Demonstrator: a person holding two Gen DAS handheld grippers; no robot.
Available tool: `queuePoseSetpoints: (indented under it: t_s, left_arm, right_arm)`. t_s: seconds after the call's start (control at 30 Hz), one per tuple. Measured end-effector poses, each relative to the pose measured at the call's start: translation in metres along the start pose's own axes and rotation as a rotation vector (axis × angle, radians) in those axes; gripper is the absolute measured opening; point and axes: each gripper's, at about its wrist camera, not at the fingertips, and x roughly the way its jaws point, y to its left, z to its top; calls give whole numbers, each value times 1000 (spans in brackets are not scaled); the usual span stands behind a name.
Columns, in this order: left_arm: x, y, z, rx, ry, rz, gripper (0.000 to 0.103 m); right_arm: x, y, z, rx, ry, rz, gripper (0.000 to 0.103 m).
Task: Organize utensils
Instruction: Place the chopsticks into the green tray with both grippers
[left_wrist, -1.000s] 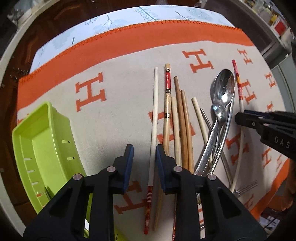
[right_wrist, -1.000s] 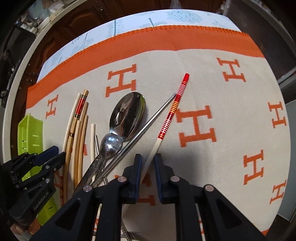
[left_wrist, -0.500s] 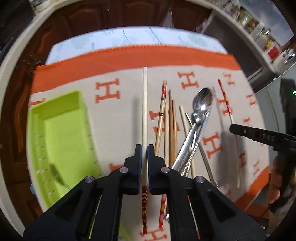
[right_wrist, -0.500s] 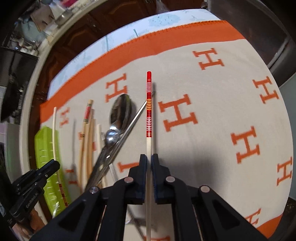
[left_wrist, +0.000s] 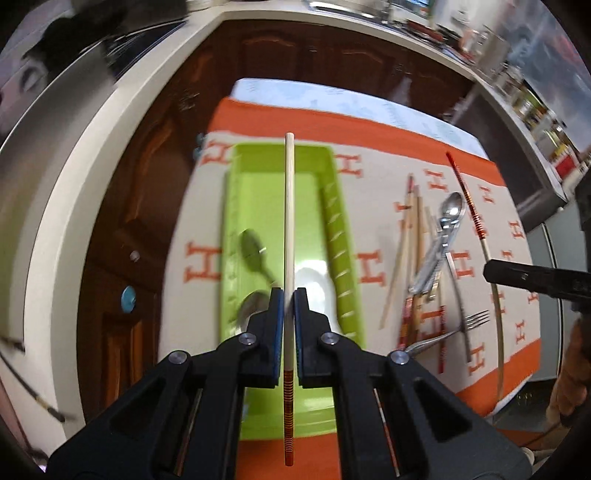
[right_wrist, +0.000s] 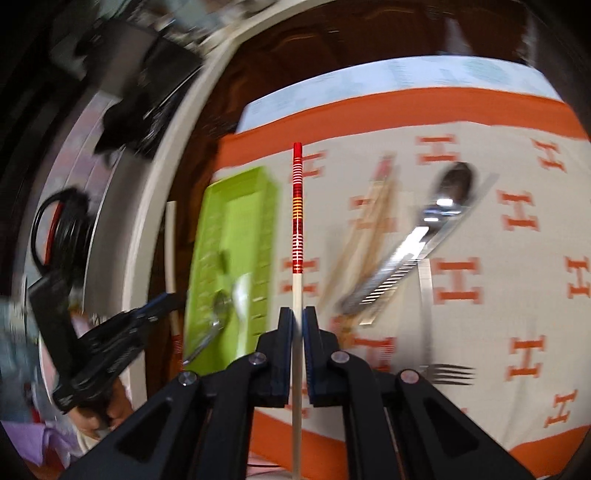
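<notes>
My left gripper (left_wrist: 289, 295) is shut on a cream chopstick (left_wrist: 289, 206) with red bands at its near end, held lengthwise above the lime green tray (left_wrist: 341, 236). Spoons (left_wrist: 255, 254) lie in that tray. My right gripper (right_wrist: 296, 314) is shut on a matching chopstick (right_wrist: 297, 206), its red-banded end pointing away, hanging just right of the green tray (right_wrist: 207, 236). Still on the cloth are wooden chopsticks (left_wrist: 400, 254), a metal spoon (left_wrist: 452, 214) and a fork (left_wrist: 476, 317).
The orange and cream cloth (left_wrist: 369, 258) with H marks covers the table. Dark wooden cabinets (left_wrist: 140, 206) and a pale counter edge (left_wrist: 92, 140) lie to the left. A person's hand (right_wrist: 110, 406) holds the left gripper. Black scissors (right_wrist: 55, 229) rest on the counter.
Both grippers closed on a banded chopstick, lifted it and swung left. The left one now holds its chopstick over the green tray; the right has followed towards the tray.
</notes>
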Motion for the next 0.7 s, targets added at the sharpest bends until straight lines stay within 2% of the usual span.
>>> queuePoseSetpoints:
  t_s: [0.17, 0.3, 0.7]
  left_arm:
    - [9, 18, -11, -32, 3, 13, 3]
    - [23, 20, -14, -50, 22, -9, 3]
    - [56, 21, 1, -73, 45, -36, 3]
  right_arm:
    - [29, 46, -4, -63, 44, 20, 6]
    - [49, 63, -5, -62, 66, 37, 6]
    - [107, 73, 6, -16, 126, 7, 6]
